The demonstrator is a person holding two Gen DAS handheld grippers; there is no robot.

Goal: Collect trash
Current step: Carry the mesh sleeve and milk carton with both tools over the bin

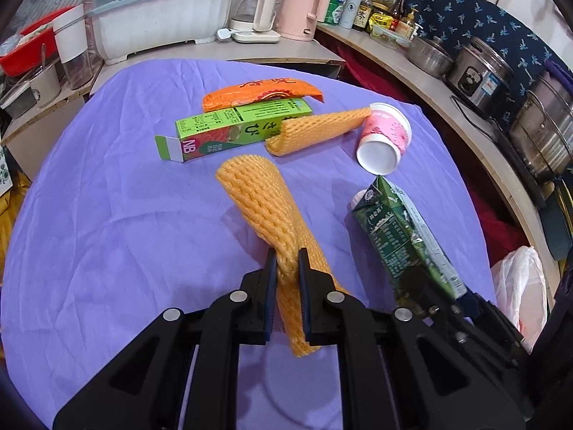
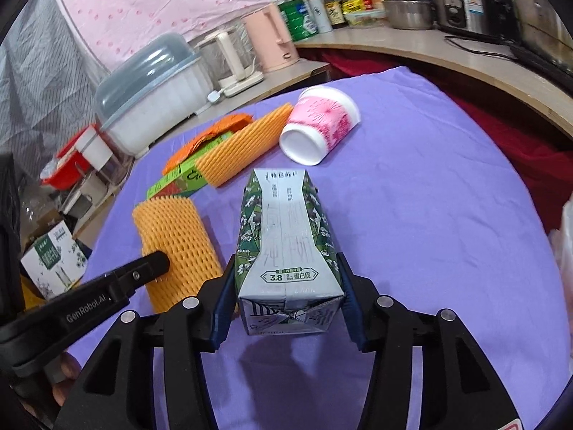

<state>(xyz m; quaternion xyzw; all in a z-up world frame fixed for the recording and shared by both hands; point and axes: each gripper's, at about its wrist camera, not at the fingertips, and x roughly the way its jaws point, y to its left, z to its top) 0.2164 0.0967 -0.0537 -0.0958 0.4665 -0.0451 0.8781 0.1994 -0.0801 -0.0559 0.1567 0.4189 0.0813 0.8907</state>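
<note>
We've got the left gripper (image 1: 287,261) reaching fwd over the purple cloth (image 1: 107,233), low and angled slightly down, fingers pinched tight on the near end of an orange foam net (image 1: 265,208); the net's squeezed thin between the pads, its far end fanning out wide twd the middle of the table. In the right wrist view the same gripper (image 2: 157,263) comes in from the left w/ one finger lying across that net (image 2: 179,236). Our right gripper (image 2: 286,286) sits just beside it, pointed fwd, fingers clamped on both sides of a green-and-white milk carton (image 2: 286,236), base end nearest the camera, top pointing away. Farther out on the cloth: a second foam net (image 1: 315,129) resting across a green box (image 1: 229,129), an orange wrapper (image 1: 258,95) behind the box, and a pink-and-white paper cup (image 1: 385,139) on its side. A white plastic bag (image 1: 519,286) hangs off the table's right edge.
</note>
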